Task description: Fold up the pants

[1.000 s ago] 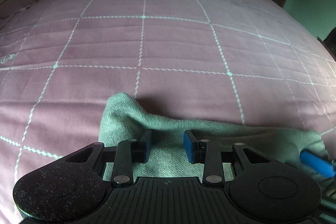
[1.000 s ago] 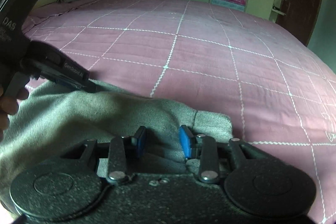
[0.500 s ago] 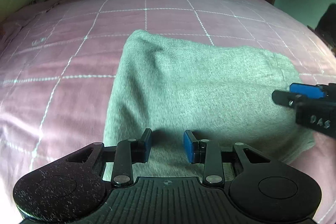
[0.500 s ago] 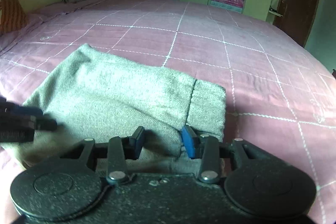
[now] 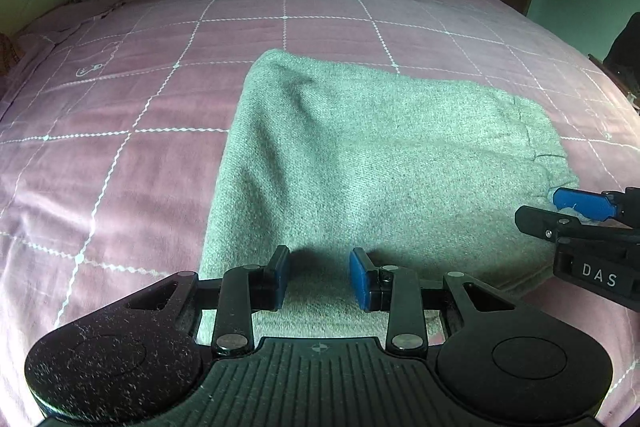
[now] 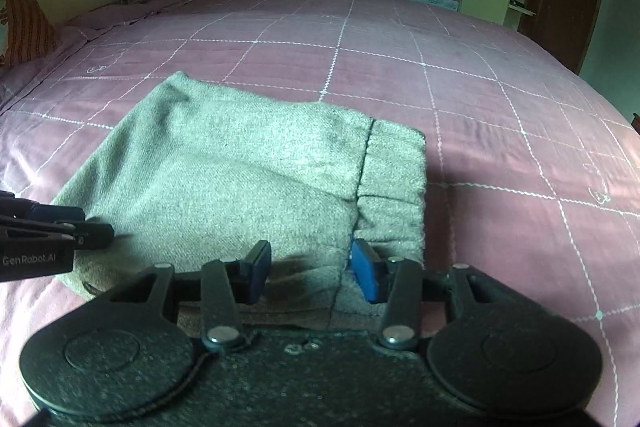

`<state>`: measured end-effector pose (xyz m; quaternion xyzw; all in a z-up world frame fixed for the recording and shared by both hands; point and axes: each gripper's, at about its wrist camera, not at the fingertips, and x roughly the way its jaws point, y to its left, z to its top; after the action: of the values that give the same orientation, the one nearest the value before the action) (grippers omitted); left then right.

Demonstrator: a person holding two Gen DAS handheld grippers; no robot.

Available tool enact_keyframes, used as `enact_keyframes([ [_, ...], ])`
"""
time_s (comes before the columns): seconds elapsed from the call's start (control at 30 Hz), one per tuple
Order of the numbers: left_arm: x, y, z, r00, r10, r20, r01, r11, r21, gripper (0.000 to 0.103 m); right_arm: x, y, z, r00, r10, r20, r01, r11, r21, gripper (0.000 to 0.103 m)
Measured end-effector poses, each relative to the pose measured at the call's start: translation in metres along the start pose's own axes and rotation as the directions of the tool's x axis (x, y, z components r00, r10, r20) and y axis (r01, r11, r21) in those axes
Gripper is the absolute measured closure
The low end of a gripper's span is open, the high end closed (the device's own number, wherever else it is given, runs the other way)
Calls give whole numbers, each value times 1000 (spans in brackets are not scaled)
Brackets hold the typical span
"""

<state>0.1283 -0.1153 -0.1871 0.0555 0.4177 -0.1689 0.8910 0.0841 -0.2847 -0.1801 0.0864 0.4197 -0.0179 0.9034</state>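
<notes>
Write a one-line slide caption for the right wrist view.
Open right hand-held gripper poised over folded grey pants on a pink quilted bedspread, left hand-held gripper alongside.

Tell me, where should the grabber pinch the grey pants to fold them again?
Probably the near edge of the pants, from the front, low along the bedspread. That edge lies flat just under the open left gripper, so folding away should be easy.

Coarse, fuzzy grey knit pants (image 5: 372, 163) lie on a smooth pink quilted bedspread (image 5: 120, 155) with stitched lines
</notes>
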Motion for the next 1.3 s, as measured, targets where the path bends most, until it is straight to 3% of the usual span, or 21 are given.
enact_keyframes([
  [0.53,-9,4,-12,1000,-23,2,23,1000,-9,69,-12,5,-15,999,-13,37,14,1000,-28,54],
  [0.67,-23,5,-12,999,-24,49,26,999,-33,69,-34,4,-16,995,-21,95,23,1000,-19,54],
  [0.77,-18,4,-15,1000,-11,30,12,999,-36,69,-50,-1,-14,986,-31,166,29,999,15,54],
  [0.87,-21,-3,-17,999,10,35,-9,1000,-13,69,-21,-3,-19,999,-39,22,40,999,-23,52],
  [0.97,-34,-2,-15,998,-12,63,14,999,-35,69,-36,-5,-18,996,-30,80,29,999,15,53],
  [1.1,-22,-3,-9,999,0,43,1,1000,-23,69,-50,-7,-13,987,-43,152,34,997,62,49],
  [1.2,-12,-4,-11,1000,-2,-2,2,1000,-14,69,-27,-9,-15,999,-34,30,32,998,46,48],
  [1.3,-24,-5,-5,1000,-15,23,15,1000,-1,69,-34,-9,-14,998,-30,56,27,998,52,50],
])
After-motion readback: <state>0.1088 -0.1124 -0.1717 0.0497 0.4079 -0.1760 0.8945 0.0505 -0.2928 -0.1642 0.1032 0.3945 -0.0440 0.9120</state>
